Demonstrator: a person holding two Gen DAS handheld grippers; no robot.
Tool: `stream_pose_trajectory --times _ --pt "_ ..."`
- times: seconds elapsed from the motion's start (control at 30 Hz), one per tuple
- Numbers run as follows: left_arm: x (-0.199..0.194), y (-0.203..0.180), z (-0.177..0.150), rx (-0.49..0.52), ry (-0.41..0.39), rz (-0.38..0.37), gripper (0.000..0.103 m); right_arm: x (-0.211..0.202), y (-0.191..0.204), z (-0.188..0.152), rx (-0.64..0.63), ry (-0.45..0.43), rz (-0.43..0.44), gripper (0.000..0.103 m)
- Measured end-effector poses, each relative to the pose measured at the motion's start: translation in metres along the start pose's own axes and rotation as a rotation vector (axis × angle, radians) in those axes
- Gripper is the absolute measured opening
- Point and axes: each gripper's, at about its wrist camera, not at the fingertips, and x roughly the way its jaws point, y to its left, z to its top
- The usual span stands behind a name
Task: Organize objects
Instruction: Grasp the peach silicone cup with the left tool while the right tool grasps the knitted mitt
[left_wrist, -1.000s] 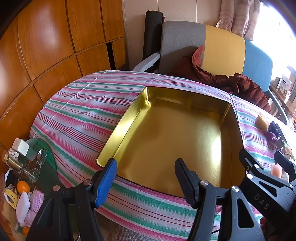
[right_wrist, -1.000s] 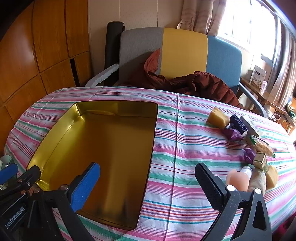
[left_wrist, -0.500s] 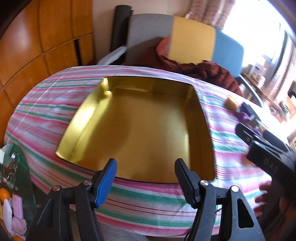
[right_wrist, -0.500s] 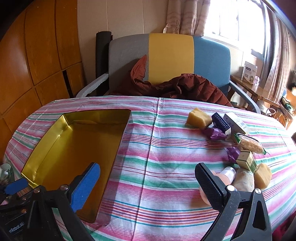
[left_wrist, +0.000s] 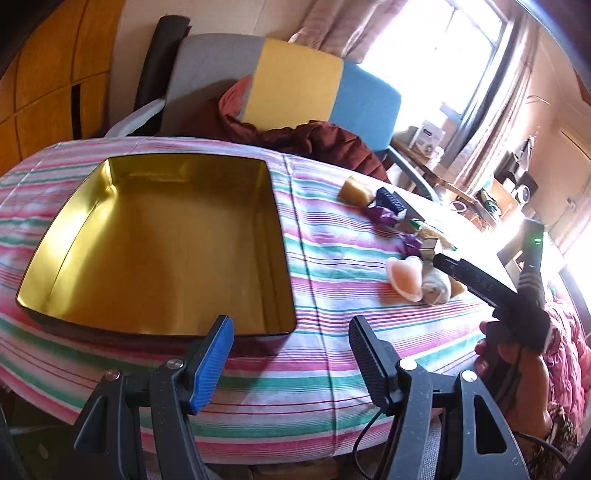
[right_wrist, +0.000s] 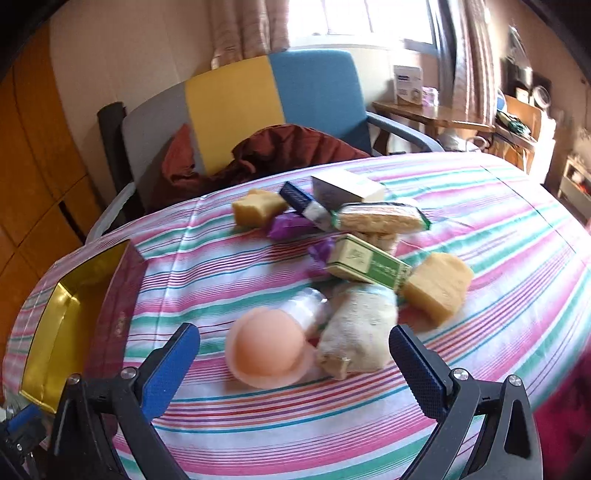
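Note:
An empty gold tin (left_wrist: 166, 240) lies on the striped tablecloth, just beyond my left gripper (left_wrist: 290, 326), which is open with nothing between its jaws. My right gripper (right_wrist: 291, 334) is open too and hovers just short of a pile of small things. Nearest it are a pink round pad (right_wrist: 266, 350), a clear bottle (right_wrist: 308, 306) and a beige cloth roll (right_wrist: 356, 328). Behind them lie a green box (right_wrist: 369, 264), two yellow sponges (right_wrist: 437, 284), a cracker packet (right_wrist: 380, 219), a white box (right_wrist: 347, 188) and purple wrappers (right_wrist: 288, 225). The tin's wall (right_wrist: 66, 306) stands to the left.
A grey, yellow and blue armchair (right_wrist: 258, 107) with a maroon jacket (right_wrist: 288, 147) stands behind the table. Wooden wall panels (left_wrist: 48, 85) are on the left. A side table (right_wrist: 432, 114) with a box stands by the window. A hand (left_wrist: 517, 354) holds the right gripper.
Both views have swung to the right. My right gripper moved from beside the tin to the pile of small things. The tin now sits left of my left gripper. Both jaws stayed open.

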Motion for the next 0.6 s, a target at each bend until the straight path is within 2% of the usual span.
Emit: stream_pose_trajectory --times 0.03,0.17,0.43,0.5,0.6 --pt "0.002 -0.004 0.0 0.013 0.004 -0.006 0.066 0.004 -0.007 0.001 0.014 0.007 -0.01 0.1" --pt "0.008 -0.012 0.001 0.02 0.036 -0.055 0.066 0.024 -0.03 -0.001 0.065 0.062 0.008 0.08" --pt "0.021 -0.034 0.005 0.083 0.08 -0.074 0.066 0.05 -0.038 -0.003 0.084 0.089 0.041 0.073" --pt "0.026 -0.041 0.007 0.094 0.096 -0.092 0.068 0.055 -0.036 -0.003 0.062 0.097 0.03 0.059" --pt "0.033 -0.052 0.011 0.117 0.107 -0.118 0.075 0.054 -0.04 -0.007 0.065 0.094 0.048 0.058"
